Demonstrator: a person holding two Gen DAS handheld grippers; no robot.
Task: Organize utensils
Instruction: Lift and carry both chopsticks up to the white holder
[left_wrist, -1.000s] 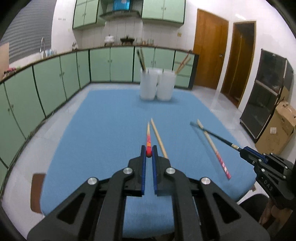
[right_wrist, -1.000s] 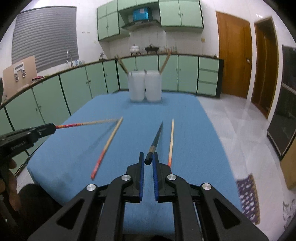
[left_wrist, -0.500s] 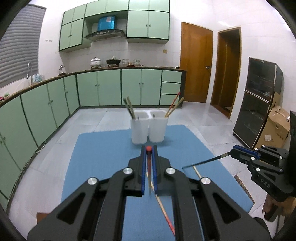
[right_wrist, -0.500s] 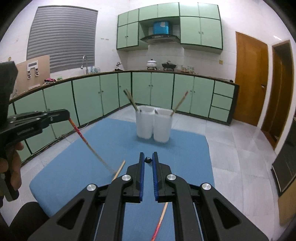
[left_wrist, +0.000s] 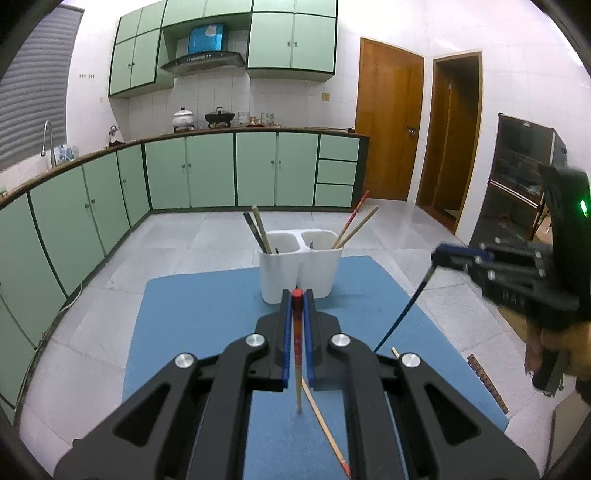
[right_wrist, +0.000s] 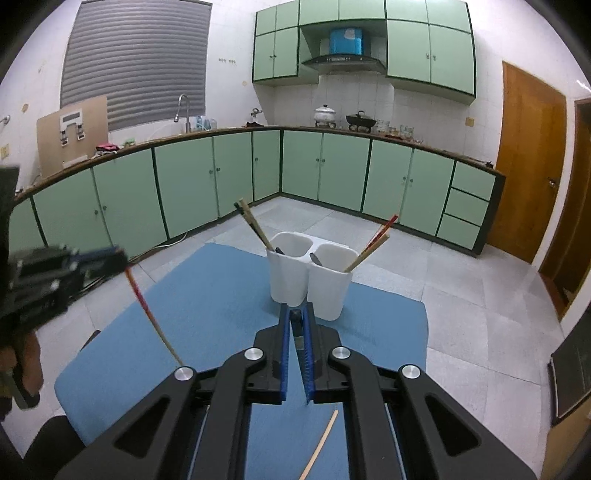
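The left gripper (left_wrist: 297, 295) is clenched on a red-topped chopstick (left_wrist: 297, 354) that hangs down with its tip over the blue mat (left_wrist: 207, 306). The right gripper (right_wrist: 296, 315) is clenched on a dark chopstick (right_wrist: 296, 325); most of that stick is hidden behind its own fingers. One white holder (left_wrist: 300, 269) with two cups stands at the far edge of the mat. Four sticks lean in it, two in each cup. One more chopstick (left_wrist: 325, 428) lies loose on the mat at the near edge, partly hidden under the left gripper. Green cupboards (right_wrist: 184, 181) line the walls behind.
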